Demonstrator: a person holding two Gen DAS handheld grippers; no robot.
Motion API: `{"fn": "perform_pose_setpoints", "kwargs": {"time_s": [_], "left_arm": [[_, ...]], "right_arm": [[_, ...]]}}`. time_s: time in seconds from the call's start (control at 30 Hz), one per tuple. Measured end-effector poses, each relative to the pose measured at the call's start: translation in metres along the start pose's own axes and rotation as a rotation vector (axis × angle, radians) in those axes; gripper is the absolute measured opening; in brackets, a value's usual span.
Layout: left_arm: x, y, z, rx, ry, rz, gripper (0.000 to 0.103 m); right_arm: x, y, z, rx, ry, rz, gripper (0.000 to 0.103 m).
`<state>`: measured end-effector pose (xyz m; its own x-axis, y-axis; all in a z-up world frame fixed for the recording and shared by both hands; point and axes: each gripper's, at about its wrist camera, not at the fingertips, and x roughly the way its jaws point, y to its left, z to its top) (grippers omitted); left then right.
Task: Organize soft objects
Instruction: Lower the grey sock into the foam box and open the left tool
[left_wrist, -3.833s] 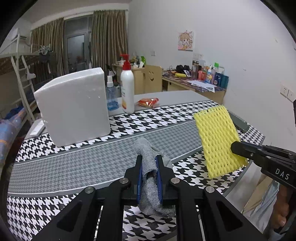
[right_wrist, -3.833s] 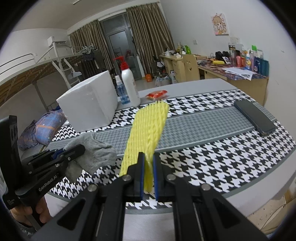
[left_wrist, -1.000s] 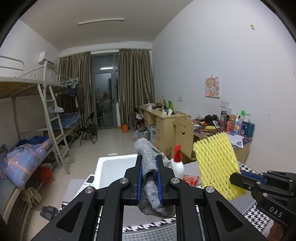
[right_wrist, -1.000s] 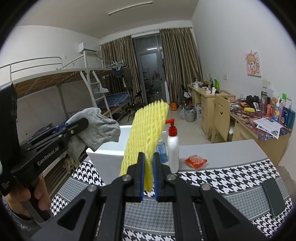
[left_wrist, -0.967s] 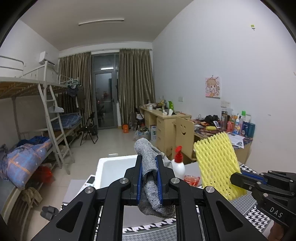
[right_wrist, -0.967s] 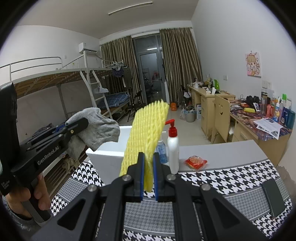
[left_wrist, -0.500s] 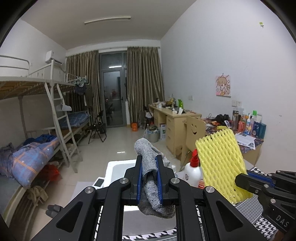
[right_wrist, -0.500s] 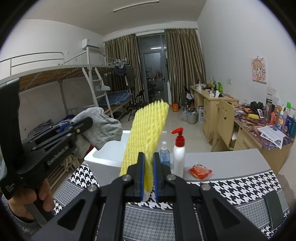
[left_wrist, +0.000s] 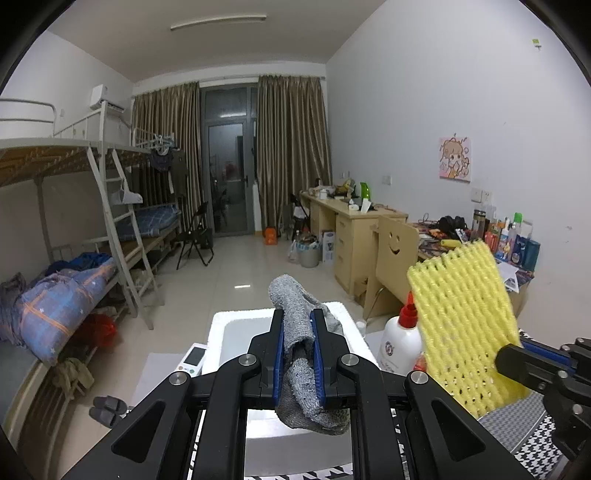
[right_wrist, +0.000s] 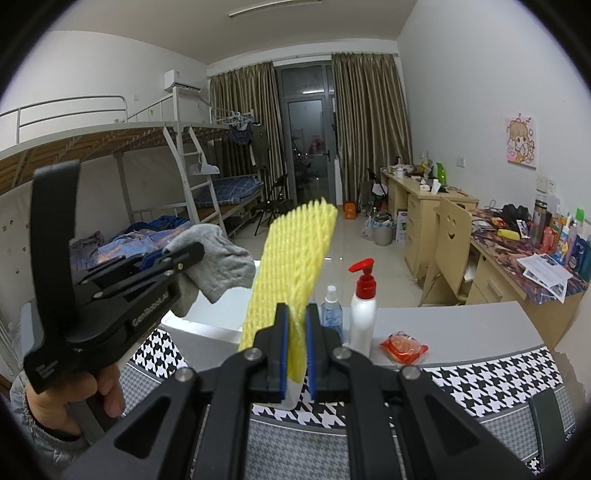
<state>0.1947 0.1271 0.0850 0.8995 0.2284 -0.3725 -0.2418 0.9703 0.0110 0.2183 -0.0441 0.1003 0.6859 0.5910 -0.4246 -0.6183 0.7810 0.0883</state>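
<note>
My left gripper (left_wrist: 298, 326) is shut on a grey knitted cloth (left_wrist: 295, 325) and holds it in the air just above the open white foam box (left_wrist: 229, 332). It also shows in the right wrist view (right_wrist: 184, 258), with the grey cloth (right_wrist: 221, 267) hanging from it. My right gripper (right_wrist: 295, 325) is shut on a yellow foam net sleeve (right_wrist: 295, 254), held upright above the table to the right of the box. The yellow sleeve also shows in the left wrist view (left_wrist: 465, 325), with the right gripper (left_wrist: 517, 363) at its lower edge.
A white pump bottle with a red top (right_wrist: 362, 310), a small spray bottle (right_wrist: 331, 310) and a red snack packet (right_wrist: 403, 348) stand on the houndstooth table (right_wrist: 461, 373) beside the box. A dark flat case (right_wrist: 550, 424) lies at the right edge. Bunk bed and desks are behind.
Both grippers have risen from the table and moved forward toward the foam box, keeping hold of the cloth and the sleeve. The box's open top now lies below the left gripper.
</note>
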Motion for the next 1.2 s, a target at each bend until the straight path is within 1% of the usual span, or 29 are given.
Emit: {"fn": "perform_pose_setpoints", "kwargs": {"time_s": [0.33,0.7,0.73,0.8,0.83,0.87,0.9,0.93,0.97,1.07,1.17,1.2], "left_arm": [[0.03,0.002,-0.001,-0.002,0.068,0.0,0.014],[0.057,0.007,-0.012,0.002,0.148,-0.013,0.014],[0.058,0.007,-0.013,0.005,0.152,-0.018,0.014],[0.06,0.007,-0.013,0.006,0.166,-0.026,0.018],[0.059,0.009,-0.012,-0.004,0.166,-0.015,0.028],[0.058,0.01,-0.012,-0.005,0.162,-0.005,0.05],[0.056,0.011,-0.011,-0.005,0.153,0.005,0.064],[0.053,0.013,-0.01,-0.005,0.134,0.02,0.085],[0.049,0.014,-0.009,-0.006,0.117,0.033,0.091],[0.04,0.017,-0.006,0.003,0.096,0.063,0.093],[0.033,0.022,-0.005,-0.007,0.075,0.081,0.101],[0.03,0.024,-0.005,-0.011,0.068,0.087,0.102]], "right_arm": [[0.007,0.002,0.002,0.004,0.017,-0.01,0.011],[0.013,0.002,0.002,0.002,0.033,-0.037,0.011],[0.013,0.001,0.002,0.002,0.034,-0.038,0.011],[0.014,0.001,0.003,0.003,0.035,-0.043,0.011],[0.015,0.001,0.003,0.005,0.036,-0.046,0.011],[0.015,0.0,0.003,0.006,0.036,-0.047,0.011],[0.015,0.0,0.004,0.009,0.036,-0.048,0.011],[0.016,0.0,0.004,0.01,0.035,-0.048,0.011],[0.015,0.0,0.004,0.011,0.034,-0.048,0.011],[0.017,0.0,0.006,0.007,0.033,-0.05,0.011],[0.017,0.001,0.008,0.007,0.028,-0.047,0.011],[0.017,0.001,0.009,0.008,0.027,-0.045,0.011]]}}
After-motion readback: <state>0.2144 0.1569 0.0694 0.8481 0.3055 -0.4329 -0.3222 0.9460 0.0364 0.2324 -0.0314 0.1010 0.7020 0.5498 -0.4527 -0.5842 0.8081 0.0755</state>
